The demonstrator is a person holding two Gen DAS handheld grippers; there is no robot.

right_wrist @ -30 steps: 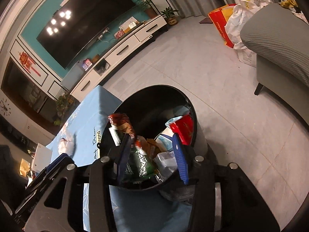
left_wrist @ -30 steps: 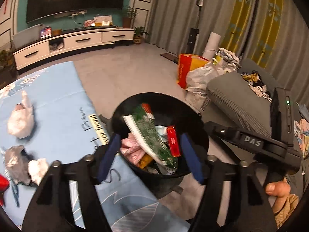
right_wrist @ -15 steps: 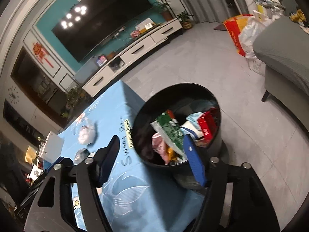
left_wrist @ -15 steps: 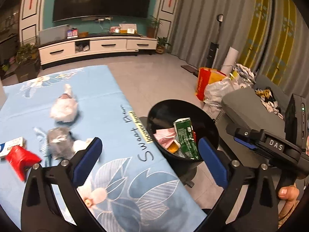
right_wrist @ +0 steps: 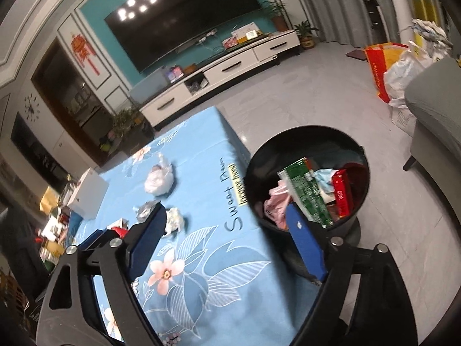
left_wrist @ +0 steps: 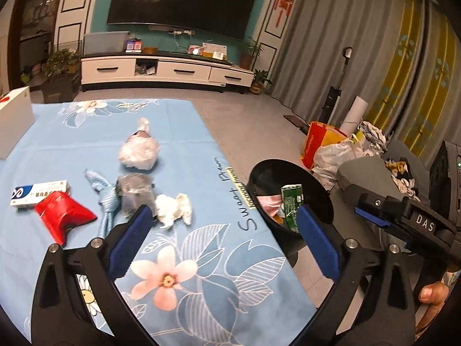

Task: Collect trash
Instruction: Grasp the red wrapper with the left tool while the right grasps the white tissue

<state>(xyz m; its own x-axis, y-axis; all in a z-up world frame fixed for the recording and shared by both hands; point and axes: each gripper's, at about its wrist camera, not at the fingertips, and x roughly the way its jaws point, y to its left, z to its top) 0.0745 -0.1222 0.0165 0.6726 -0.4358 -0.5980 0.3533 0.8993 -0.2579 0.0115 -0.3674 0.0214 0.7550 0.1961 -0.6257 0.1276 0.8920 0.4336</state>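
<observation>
Blue pads on your left gripper (left_wrist: 220, 242) and right gripper (right_wrist: 227, 242) are standing apart, empty; jaws have just been opening, both pulling back from the black bin (right_wrist: 355, 147) toward the table. Drop's done. Left view is showing the remaining trash: red pouch (left_wrist: 62, 214), tissue wad (left_wrist: 174, 212), largely hidden in the right view.

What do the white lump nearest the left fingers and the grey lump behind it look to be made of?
White lump: probably tissue or soft paper, matte, with crumpled, fluffy folds. Grey lump: looks like thin plastic film or a foil wrapper, with glossy glints and sharp creases; which of the two I cannot tell.
</observation>
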